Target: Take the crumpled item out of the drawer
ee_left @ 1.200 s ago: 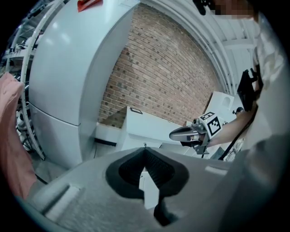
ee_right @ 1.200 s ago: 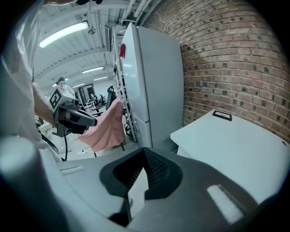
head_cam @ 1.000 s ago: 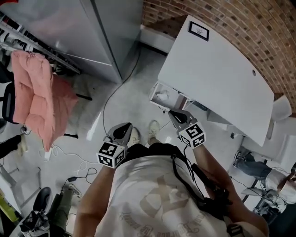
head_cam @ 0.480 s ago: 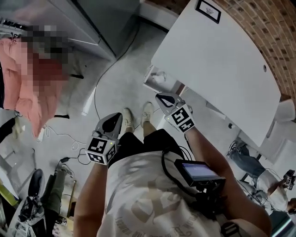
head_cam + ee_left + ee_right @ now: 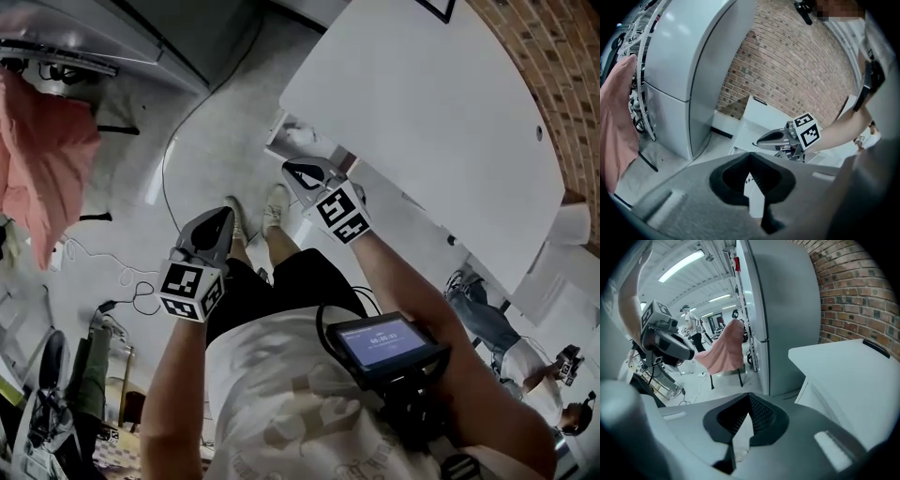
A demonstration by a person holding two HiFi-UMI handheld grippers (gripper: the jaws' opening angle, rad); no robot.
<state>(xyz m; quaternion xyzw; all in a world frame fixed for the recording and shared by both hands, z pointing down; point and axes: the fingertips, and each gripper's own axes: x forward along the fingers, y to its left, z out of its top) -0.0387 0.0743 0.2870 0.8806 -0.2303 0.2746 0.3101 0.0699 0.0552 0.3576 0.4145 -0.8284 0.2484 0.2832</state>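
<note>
Drawer (image 5: 277,143) holds crumpled item (image 5: 304,139), seen from head view; left gripper (image 5: 223,213), right gripper (image 5: 290,168) closed.

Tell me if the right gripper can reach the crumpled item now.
Probably yes: the drawer stands open, the item lies uncovered, and nothing blocks the right gripper close by, though its jaws are shut.

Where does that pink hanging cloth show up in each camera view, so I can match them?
Head view: pink cloth at the left edge, upper part.
Left gripper view: far left edge, beside the tall grey cabinet.
Right gripper view: left of centre, just left of that cabinet.
Shared landmark: the brick wall by the white desk.
</note>
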